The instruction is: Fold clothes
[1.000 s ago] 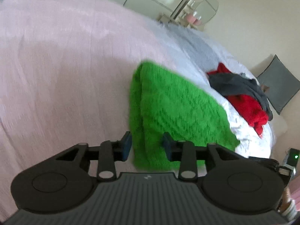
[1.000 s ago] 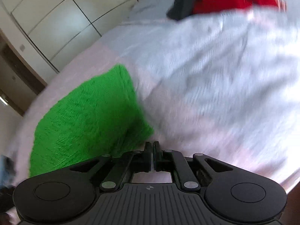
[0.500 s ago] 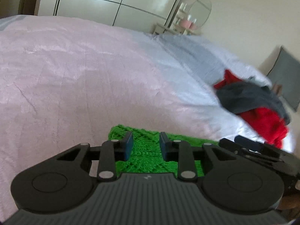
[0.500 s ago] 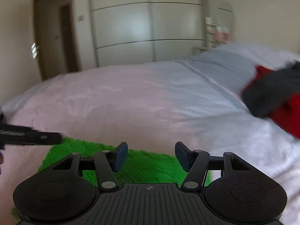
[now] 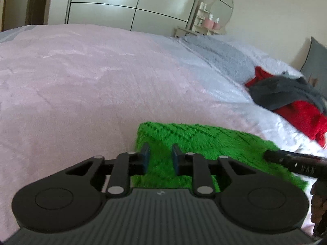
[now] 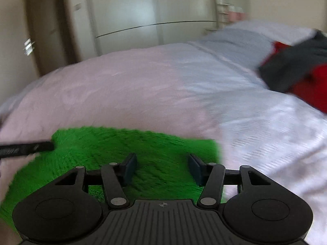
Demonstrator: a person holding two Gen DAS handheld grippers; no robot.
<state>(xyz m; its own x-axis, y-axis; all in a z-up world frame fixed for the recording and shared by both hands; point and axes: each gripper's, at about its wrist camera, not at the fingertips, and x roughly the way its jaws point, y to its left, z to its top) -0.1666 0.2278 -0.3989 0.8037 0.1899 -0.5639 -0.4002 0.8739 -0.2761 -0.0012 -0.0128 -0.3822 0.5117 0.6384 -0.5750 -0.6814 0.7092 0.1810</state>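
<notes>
A folded green knit sweater (image 5: 204, 140) lies on the pink bedcover (image 5: 81, 81) near the front edge. My left gripper (image 5: 160, 158) hovers over the sweater's left end. Its jaws are closing, with a gap still showing and green knit seen between the fingers. In the right wrist view the same sweater (image 6: 122, 143) spreads below my right gripper (image 6: 162, 168), whose jaws stand wide over its right part and are closing slightly with nothing pinched. Each gripper's black finger pokes into the other's view: the right gripper's fingers (image 5: 294, 163) and the left gripper's fingers (image 6: 24, 148).
A pile of red and dark grey clothes (image 5: 286, 98) sits on the white sheet at the right, also the pile (image 6: 296, 71). A grey throw (image 5: 220, 55) crosses the bed further back. White wardrobe doors (image 5: 122, 6), a small shelf with mirror (image 5: 204, 24) and a grey cushion (image 5: 316, 57) lie beyond.
Both wrists rolled level and both grippers drew back to the sweater's near edge. The right gripper went from shut to wide open. The left gripper's jaws narrowed a little.
</notes>
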